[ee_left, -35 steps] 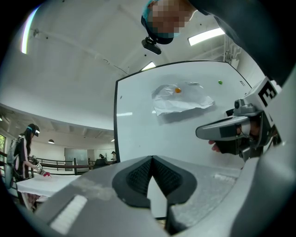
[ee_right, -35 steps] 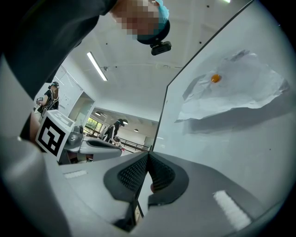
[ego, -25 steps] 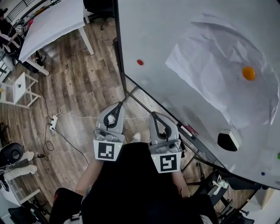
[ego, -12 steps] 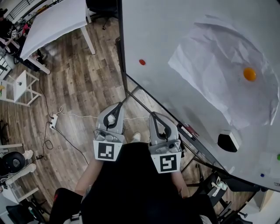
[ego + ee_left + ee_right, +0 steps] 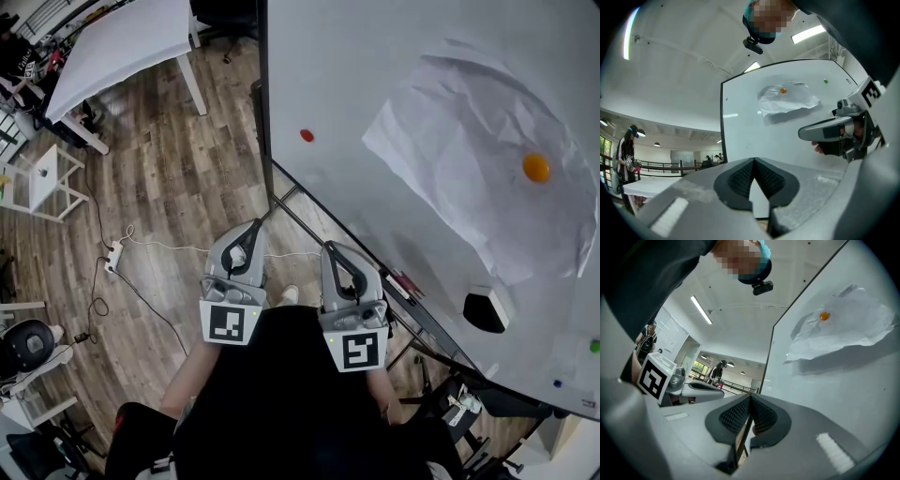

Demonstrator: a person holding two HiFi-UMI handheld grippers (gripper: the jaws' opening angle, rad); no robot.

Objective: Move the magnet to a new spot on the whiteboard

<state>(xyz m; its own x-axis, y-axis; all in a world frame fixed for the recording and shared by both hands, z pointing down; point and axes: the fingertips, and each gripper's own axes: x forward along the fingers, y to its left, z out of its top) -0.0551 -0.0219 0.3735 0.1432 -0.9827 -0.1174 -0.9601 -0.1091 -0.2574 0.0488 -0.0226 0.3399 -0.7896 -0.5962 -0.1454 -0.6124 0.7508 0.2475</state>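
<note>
both tongs are closed on nothing: the left tongs [image 5: 254,226] and the right tongs [image 5: 329,247] have their pads pressed together. the person holds them side by side, low against the body, pointing roughly level toward the whiteboard [image 5: 375,56], which looks like a resting pose. an orange magnet [image 5: 535,168] pins a crumpled paper sheet [image 5: 450,141] to the board, and a small red magnet [image 5: 307,135] sits alone near its left edge. i can't tell which is meant; both are well apart from the tongs.
</note>
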